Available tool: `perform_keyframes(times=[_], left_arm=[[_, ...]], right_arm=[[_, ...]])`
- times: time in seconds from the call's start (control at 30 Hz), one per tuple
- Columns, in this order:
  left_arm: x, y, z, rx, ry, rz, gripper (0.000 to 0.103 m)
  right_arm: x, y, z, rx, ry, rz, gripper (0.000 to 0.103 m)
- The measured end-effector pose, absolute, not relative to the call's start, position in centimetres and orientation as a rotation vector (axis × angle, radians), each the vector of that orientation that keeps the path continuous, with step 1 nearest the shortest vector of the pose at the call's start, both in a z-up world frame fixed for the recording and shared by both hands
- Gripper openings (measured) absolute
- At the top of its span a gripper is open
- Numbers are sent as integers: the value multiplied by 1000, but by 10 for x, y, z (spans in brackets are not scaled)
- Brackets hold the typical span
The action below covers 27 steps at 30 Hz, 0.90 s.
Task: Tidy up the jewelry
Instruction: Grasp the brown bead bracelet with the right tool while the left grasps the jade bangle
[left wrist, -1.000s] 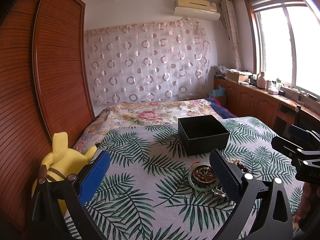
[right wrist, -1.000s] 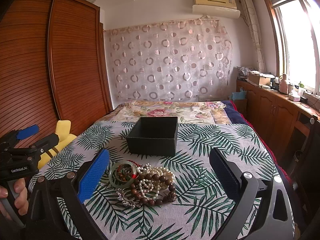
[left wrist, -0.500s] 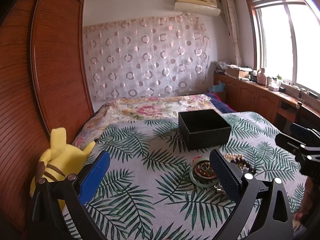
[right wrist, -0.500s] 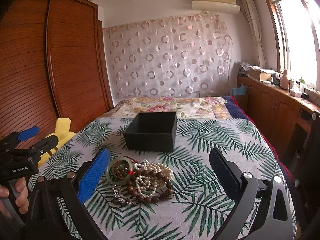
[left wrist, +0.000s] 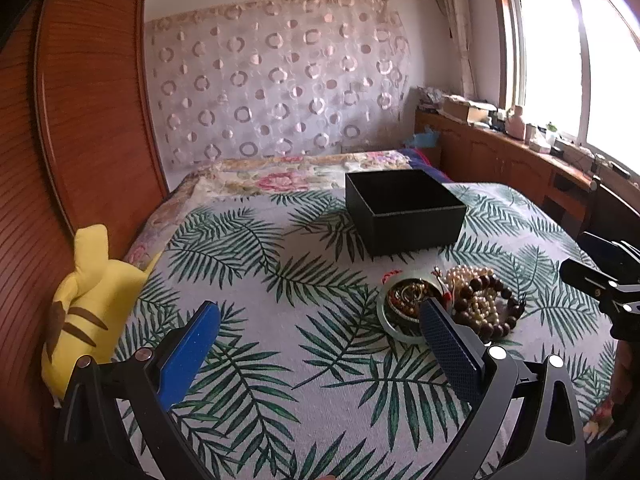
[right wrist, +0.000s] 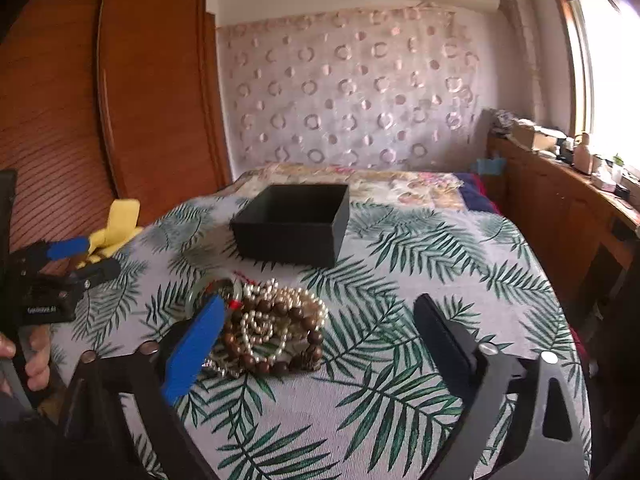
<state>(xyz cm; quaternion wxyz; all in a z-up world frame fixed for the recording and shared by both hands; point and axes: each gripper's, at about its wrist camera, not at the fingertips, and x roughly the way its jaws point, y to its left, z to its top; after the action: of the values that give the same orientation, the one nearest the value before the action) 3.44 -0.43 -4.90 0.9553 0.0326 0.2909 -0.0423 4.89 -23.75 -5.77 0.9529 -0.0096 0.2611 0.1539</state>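
A pile of jewelry (left wrist: pixel 476 300) lies on the leaf-print cloth: a pale green bangle (left wrist: pixel 390 322), white pearl strands and dark brown wooden beads (right wrist: pixel 276 328). An open, empty-looking black box (left wrist: pixel 404 210) stands behind the pile, also in the right wrist view (right wrist: pixel 292 226). My left gripper (left wrist: pixel 320 328) is open and empty, to the left of the pile, its right finger in front of the bangle. My right gripper (right wrist: pixel 320 324) is open and empty, low over the pile, its left finger at the pile's left side.
A yellow plush toy (left wrist: pixel 90 292) leans at the table's left edge by a wooden wardrobe (left wrist: pixel 80 112). A flowered bed (left wrist: pixel 288 176) lies behind the table. Wooden cabinets (right wrist: pixel 560 216) with clutter run under the window at the right.
Both grippers have moved forward and lower toward the jewelry pile. The right gripper has shifted right so the pile lies between its fingers. Both stay open.
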Motion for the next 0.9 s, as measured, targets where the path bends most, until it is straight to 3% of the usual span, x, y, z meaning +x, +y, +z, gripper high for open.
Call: perform_keyframes(times=[0.13,0.3,0.4,0.73,0.83,0.9], left_arm=[[41,-4,-56,64,624,-113,96],[48,-7,-65,73,656,-139,96],[51,-9,-71,74,672,-157,96],[74,-20,-94,96,778,-248,96],[81,-28,-97,126,795,-272,96],[84,-34,-99,141,808,-291,96]], right_arm=[[57,-235,-70,-28,597,372,77],[71,-234,-79,-38,674,431,47],[82,-236,-84,-35,714,451,40],[115,-227,-108,-68,861,484,33],[117,-225,-110,-78,879,511,15],[115,-225,-107,-95,865,514,15]])
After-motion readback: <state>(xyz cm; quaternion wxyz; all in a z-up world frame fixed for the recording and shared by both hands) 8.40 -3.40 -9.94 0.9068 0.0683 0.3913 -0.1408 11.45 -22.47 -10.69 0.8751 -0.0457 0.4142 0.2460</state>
